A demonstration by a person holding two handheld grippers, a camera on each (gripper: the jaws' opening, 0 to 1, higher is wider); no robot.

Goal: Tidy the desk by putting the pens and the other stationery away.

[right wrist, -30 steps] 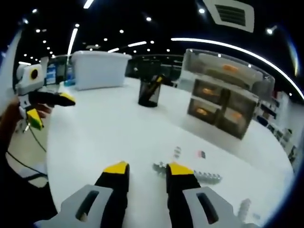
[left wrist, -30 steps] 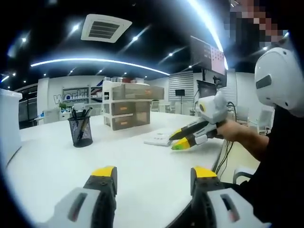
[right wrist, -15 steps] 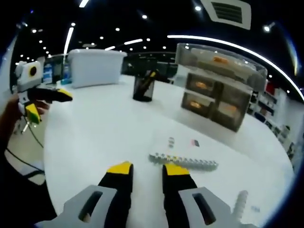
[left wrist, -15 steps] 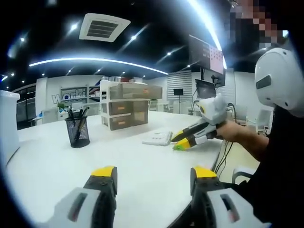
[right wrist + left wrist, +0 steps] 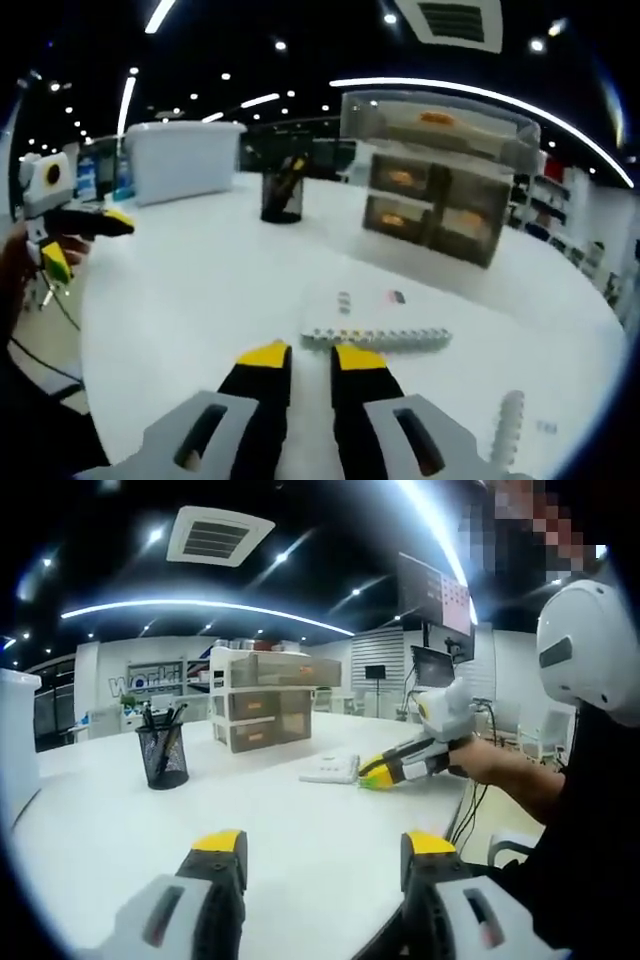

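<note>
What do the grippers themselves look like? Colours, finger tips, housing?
Both match: the left tool and right tool have black fingers with yellow tips on light grey bodies. Seen from the left gripper view, the right tool has a white housing. The person wears a dark sleeve.

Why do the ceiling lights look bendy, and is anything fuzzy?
In the left gripper view the fisheye lens curves the ceiling light into an arc and the picture is fairly sharp; in the right gripper view the light strip bends too, and the drawers and pen cup look soft and blurry.
</note>
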